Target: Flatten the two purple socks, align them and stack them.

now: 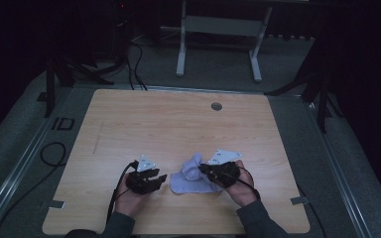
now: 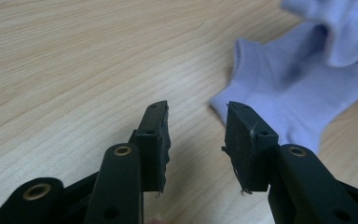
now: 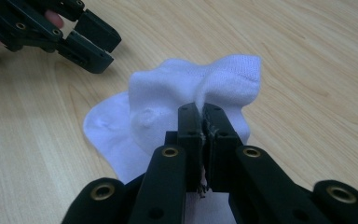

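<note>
Dim room, pale wooden table (image 1: 129,119) | right gripper (image 3: 201,112) pinched shut on folded cuff of small white knitted sock (image 3: 168,102), rest lying ahead of it | left gripper (image 2: 196,121) jaws apart, sock's corner just beyond | risk: thin pinch could slip, fold unrolling.

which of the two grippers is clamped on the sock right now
The right gripper: its black jaws are shut on a fold of the white fabric sock. The left gripper is open, beside the sock.

White sock (image 3: 168,116) on table, partly folded over, upper fold raised.
</note>
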Motion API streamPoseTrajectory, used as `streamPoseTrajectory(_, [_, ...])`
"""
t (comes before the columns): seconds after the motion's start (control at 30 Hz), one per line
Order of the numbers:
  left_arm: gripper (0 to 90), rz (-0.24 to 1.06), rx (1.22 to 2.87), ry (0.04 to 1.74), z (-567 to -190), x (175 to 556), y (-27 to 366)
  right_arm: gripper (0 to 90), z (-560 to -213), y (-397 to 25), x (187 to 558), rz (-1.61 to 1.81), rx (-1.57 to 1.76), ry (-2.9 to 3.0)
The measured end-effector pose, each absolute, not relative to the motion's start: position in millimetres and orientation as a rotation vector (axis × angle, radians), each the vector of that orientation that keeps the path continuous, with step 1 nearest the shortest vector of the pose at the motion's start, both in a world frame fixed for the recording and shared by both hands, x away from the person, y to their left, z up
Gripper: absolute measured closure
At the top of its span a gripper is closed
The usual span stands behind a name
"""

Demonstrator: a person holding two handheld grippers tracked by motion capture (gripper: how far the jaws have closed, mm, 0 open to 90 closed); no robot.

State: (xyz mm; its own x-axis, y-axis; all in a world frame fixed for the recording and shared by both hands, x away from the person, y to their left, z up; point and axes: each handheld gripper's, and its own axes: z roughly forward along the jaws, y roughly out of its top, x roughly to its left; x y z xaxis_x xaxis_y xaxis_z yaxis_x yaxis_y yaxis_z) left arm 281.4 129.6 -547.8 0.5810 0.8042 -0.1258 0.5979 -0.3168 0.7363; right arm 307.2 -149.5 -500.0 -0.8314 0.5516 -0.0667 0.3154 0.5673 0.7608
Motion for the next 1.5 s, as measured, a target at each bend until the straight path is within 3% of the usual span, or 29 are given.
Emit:
streamPoseTrajectory(0.53, [59.8,0.262,2.027,1.018,-537,267,111,86.6,-512,-140,305,1.127,0.687,2.527])
streamPoseTrajectory(0.97, [60.1,0.176,2.047,0.979,-545,278,81,86.7,-513,-140,305,1.142,0.682,2.521])
streamPoseTrajectory(1.1, [66.0,0.166,2.036,0.981,-546,280,78,86.7,-514,-139,305,1.137,0.678,2.53])
streamPoseTrajectory(1.3, [87.9,0.211,2.042,0.963,-543,277,79,86.7,-517,-138,306,1.13,0.668,2.541])
streamPoseTrajectory(1.5, [88.9,0.243,2.038,0.945,-537,274,78,81.0,-519,-139,307,1.12,0.677,2.549])
